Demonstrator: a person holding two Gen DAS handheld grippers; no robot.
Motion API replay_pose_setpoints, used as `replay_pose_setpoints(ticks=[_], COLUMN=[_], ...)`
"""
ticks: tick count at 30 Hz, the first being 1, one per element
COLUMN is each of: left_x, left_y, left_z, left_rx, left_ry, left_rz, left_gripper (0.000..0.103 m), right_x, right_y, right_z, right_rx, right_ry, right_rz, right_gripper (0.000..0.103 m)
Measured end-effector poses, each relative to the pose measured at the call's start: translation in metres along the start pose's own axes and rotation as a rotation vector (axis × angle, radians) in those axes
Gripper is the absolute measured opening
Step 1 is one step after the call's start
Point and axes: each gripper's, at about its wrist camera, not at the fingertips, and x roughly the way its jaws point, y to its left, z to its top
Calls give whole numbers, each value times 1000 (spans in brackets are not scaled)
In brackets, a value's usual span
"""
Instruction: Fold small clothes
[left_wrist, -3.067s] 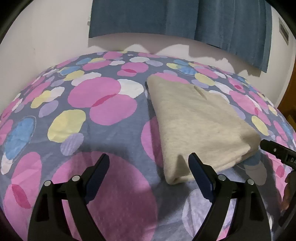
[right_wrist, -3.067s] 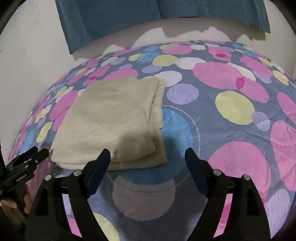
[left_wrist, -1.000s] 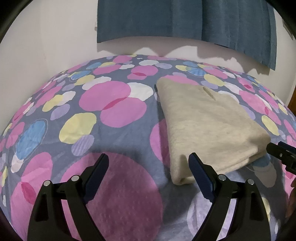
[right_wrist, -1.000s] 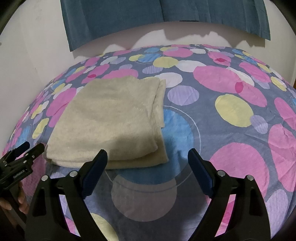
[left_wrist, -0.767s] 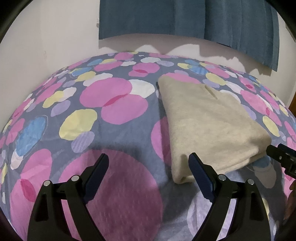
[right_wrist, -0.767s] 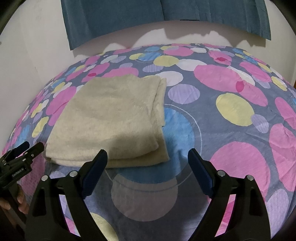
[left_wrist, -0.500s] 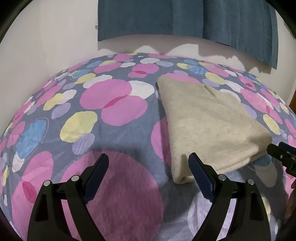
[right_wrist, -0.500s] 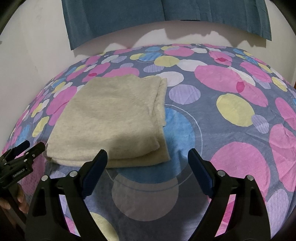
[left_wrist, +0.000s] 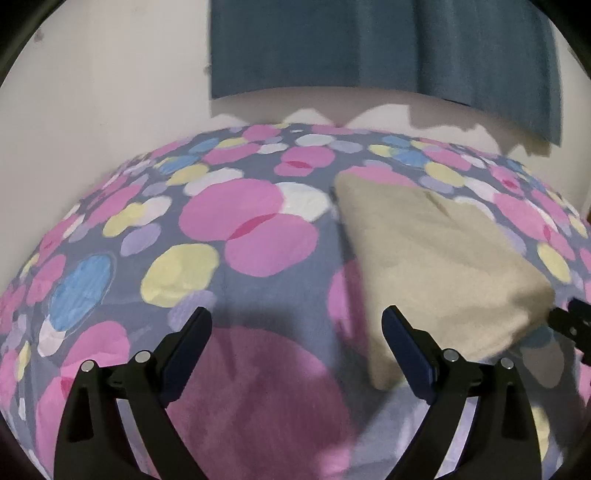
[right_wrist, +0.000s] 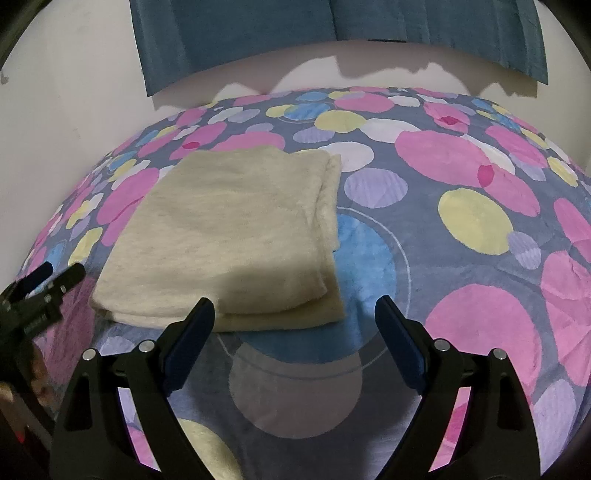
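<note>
Seemingly done folding, the cream garment (right_wrist: 229, 236) lies at center-left, left gripper (left_wrist: 295, 350) and right gripper (right_wrist: 293, 339) both released, likely withdrawing next.

Folded beige garment (left_wrist: 436, 258) beside spread tongs (left_wrist: 295, 339)

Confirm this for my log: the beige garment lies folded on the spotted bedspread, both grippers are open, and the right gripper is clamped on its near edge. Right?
Not quite. The right gripper holds nothing: in the right wrist view its open jaws sit just short of the folded beige garment. The garment does lie folded on the spotted bedspread, and the left gripper is open too.
</note>
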Motion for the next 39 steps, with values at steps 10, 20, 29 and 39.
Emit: replay_pose_setpoints(ticks=[10, 20, 29, 39], left_x=[88, 114, 113, 117], left_y=[177, 238, 238, 239], left_z=[20, 2, 2, 2], left_rx=[-255, -413, -420, -419], left_ry=[175, 264, 265, 266], left_rz=[357, 348, 339, 340], left_gripper=[92, 98, 98, 98], right_x=[-14, 4, 9, 6], right_y=[-168, -287, -288, -280], right_z=[22, 0, -1, -4], right_rx=[161, 371, 375, 365], right_ry=[13, 101, 110, 110], right_rz=[-364, -481, -482, -502], right_gripper=[91, 101, 101, 101])
